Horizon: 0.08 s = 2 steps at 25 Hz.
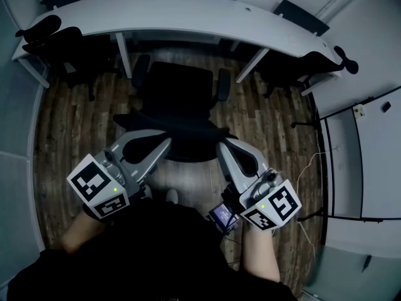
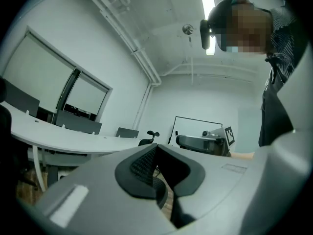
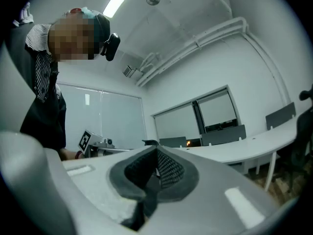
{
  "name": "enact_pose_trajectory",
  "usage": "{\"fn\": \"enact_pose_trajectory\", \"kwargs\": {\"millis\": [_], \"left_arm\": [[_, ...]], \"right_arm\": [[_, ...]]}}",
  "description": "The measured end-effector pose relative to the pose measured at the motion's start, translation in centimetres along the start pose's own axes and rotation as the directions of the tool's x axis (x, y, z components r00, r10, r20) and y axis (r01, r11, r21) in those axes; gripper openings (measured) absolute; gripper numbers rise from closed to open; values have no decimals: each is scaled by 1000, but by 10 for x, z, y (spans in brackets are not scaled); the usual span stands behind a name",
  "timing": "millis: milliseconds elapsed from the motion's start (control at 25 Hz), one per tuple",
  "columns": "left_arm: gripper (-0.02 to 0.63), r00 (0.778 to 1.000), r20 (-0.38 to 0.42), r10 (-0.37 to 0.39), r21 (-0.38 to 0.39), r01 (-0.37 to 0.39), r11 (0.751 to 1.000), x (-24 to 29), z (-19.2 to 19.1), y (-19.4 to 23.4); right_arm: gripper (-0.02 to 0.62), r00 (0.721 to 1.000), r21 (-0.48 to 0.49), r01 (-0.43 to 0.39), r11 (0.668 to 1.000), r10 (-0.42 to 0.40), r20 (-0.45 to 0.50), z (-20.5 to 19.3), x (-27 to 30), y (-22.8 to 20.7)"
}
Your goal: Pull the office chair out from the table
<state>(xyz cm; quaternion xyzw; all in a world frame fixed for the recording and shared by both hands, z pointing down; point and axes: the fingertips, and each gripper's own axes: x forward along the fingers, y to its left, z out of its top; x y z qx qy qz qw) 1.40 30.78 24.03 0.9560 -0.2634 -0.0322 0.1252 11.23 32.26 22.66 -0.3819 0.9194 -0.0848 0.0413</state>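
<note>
- The black office chair (image 1: 178,93) stands at 12 o'clock from you, in the middle of the head view, with its backrest turned toward you.
- The chair's seat and two armrests (image 1: 223,83) sit close to the near edge of the long, curved pale table (image 1: 188,14). Whether the seat reaches under the table cannot be told.
- Your left gripper (image 1: 164,144) comes in from 8 o'clock in the head view and points up toward the left end of the backrest.
- The left gripper view shows its jaws clenched together, pad against pad, with nothing between them.
- Your right gripper (image 1: 224,148) comes in from 4 o'clock and points toward the right end of the backrest.
- The right gripper view also shows its jaws pressed together and empty.
- Both tips lie just beside the dark backrest, one on each side. The head view does not show whether either one touches it.
- Each gripper carries a white cube with black square markers (image 1: 99,185), close to your hands at the bottom of the view.
- The floor (image 1: 75,124) under the chair is dark wood plank.
- Another black chair (image 1: 53,42) stands at the table's left end at 10 o'clock.
- A second black chair (image 1: 294,64) stands at the table's right end at 2 o'clock.
- A small lit screen (image 1: 223,215) hangs just beside your right hand, at 5 o'clock.
</note>
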Motion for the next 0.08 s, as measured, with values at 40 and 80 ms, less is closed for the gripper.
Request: {"fn": "enact_pose_trajectory", "kwargs": {"millis": [40,80], "left_arm": [[5,1000,0,-1,3,1,1000,-1,1,1],[5,1000,1,-2,6,2,1000,-2,3,2]], "right_arm": [[0,1000,-3,-3,1000,3,-2,0,2,1],[0,1000,-6,-6,1000,6,-4,0,5,3]]}}
